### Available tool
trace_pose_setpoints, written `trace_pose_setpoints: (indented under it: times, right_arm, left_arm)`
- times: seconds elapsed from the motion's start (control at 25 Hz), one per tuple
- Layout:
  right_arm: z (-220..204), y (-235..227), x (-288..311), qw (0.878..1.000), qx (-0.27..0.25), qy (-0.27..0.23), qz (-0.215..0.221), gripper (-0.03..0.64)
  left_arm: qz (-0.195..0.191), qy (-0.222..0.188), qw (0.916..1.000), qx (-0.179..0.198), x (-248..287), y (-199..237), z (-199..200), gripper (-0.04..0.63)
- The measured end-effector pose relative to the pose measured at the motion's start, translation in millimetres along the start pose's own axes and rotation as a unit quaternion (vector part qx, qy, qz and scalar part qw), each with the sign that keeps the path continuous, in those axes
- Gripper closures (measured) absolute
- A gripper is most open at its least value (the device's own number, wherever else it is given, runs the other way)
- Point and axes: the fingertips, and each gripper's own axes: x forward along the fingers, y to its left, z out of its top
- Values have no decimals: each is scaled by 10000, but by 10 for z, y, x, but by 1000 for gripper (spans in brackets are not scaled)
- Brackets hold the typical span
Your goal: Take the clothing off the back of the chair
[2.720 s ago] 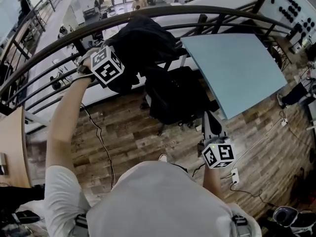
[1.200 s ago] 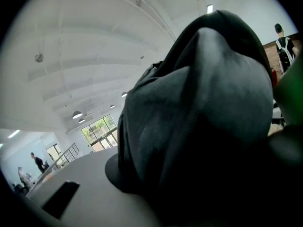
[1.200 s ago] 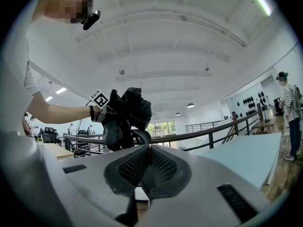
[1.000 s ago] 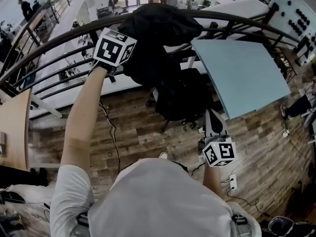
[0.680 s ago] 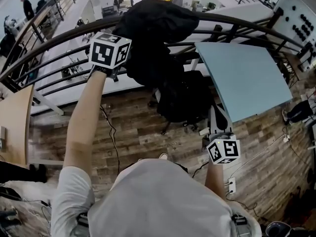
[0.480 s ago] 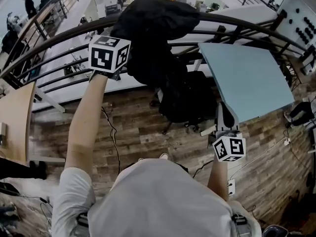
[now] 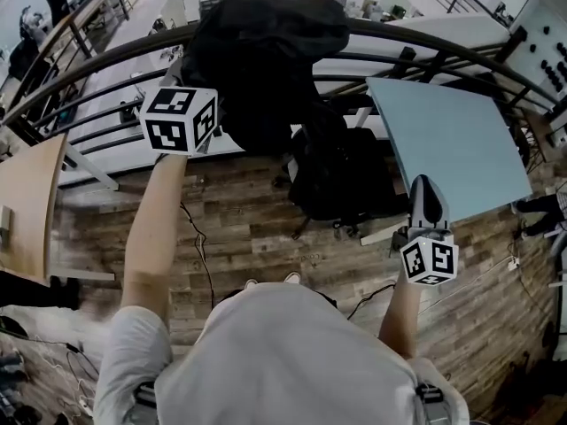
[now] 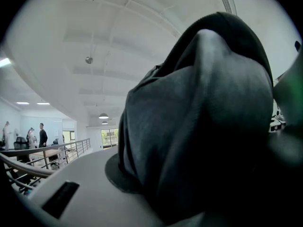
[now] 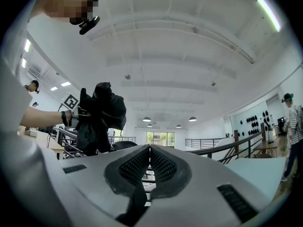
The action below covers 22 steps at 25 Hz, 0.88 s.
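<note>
Left gripper (image 7: pixel 211 124) has gone up and toward the left of the head view since the earlier frames, taking the black clothing (image 7: pixel 261 51) with it. Right gripper (image 7: pixel 428 184) has come up too and drifted right.

Head view:
- Clothing is bunched and lifted in front of the dark railing (image 7: pixel 80 69), hanging from the left gripper.
- Its lower end trails down toward the top of the black chair (image 7: pixel 341 180). Can't tell from here whether it touches the chair back.
- Chair stands on the wood floor (image 7: pixel 248 237), tucked against the left edge of the pale blue table (image 7: pixel 452 140).
- Right gripper sits at the table's near corner, well apart from the clothing.

Left gripper view:
- Dark fabric fills the centre and right of the picture and covers where the jaws meet.
- Claw is clamped on the clothing. Only the pale left jaw shows beside the cloth.
- Railing and standing people are far off at the left.

Right gripper view:
- Ribbed pads (image 9: pixel 135 167) are pressed together with nothing between them, so this claw is closed and empty.
- Clothing shows at the left as a dark bundle, up above the railing, held by the left gripper.
- Curved top of the chair back sits just below and right of the bundle.
- Table edge is at the lower right, and a person (image 9: pixel 296 126) stands at the far right.
</note>
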Motion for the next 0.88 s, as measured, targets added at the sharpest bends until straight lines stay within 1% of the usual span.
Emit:
trace_pose_setpoints:
  times: [0.08,0.28,0.4,0.48,0.64,0.88]
  right_arm:
    - [24,-8,40,10000,-45,-27,8,597]
    - [54,-24,104,9999,-128,-32,5,597]
    - [61,-54,127,9999,-152,-3,-23,597]
    - [60,-60,150,9999,-162,11,-34,597]
    - [44,-88,181,9999,-164,22,-49,597]
    - [13,-181,131,9998,-111,63,-161,597]
  left_arm:
    - [74,-3,10000,-39,-75,52,-75,481]
    - [214,-68,9991,-360,-287,211,-274,481]
    - [141,-159,9982,-565,-418,242,-390,481]
    - [133,-165,9980,-593,-497,246,-457,480]
    - [279,-115,9983,-494,-642,243,-594,481]
    - [465,-77,9957,-800,-988,233,-964,480]
